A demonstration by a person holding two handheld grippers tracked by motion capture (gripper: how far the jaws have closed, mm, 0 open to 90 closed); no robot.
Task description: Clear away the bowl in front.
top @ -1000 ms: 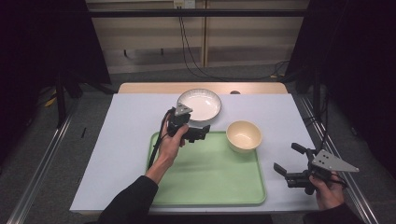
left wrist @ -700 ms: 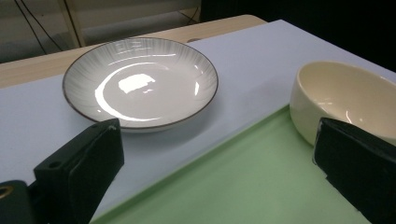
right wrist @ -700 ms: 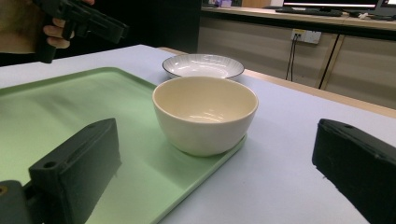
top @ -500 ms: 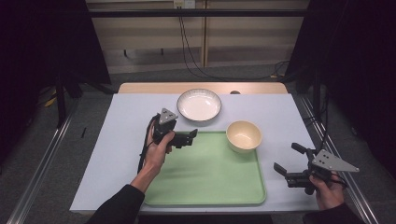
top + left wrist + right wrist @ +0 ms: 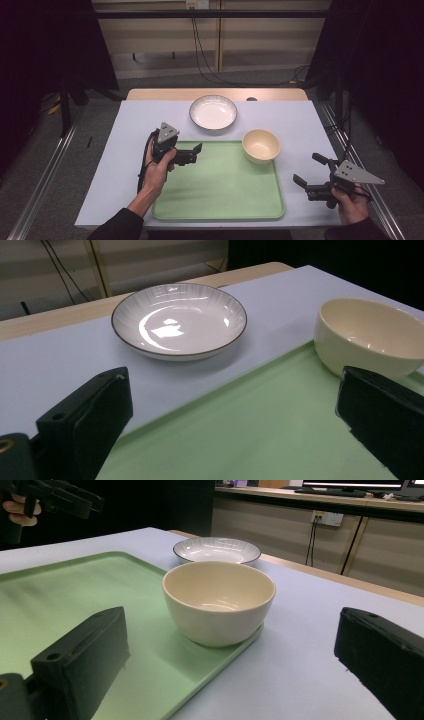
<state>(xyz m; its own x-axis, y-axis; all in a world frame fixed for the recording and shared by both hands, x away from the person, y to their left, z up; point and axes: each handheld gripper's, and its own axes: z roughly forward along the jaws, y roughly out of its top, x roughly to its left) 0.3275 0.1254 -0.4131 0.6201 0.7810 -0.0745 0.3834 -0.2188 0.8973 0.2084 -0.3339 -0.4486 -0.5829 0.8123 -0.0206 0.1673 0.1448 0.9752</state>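
Tray (image 5: 220, 195): plain pale green; table cover (image 5: 115, 155): pale lavender-blue, over a light wood tabletop (image 5: 150, 94) showing along the far edge. Plate (image 5: 213, 112): glossy white, fine radial ribbing inside the rim, thin dark edge line; bowl (image 5: 261, 145): cream, unpatterned. Left gripper (image 5: 196, 153) and right gripper (image 5: 308, 170): black jaws, each topped by a grey plate.

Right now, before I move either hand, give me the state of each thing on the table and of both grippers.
White plate: empty, flat on the table cover, off the tray.
Cream bowl: upright, empty, on the tray's far right corner.
Green tray: bare apart from the bowl.
Left gripper: open, empty, above the tray's far left corner.
Right gripper: open, empty, right of the tray.
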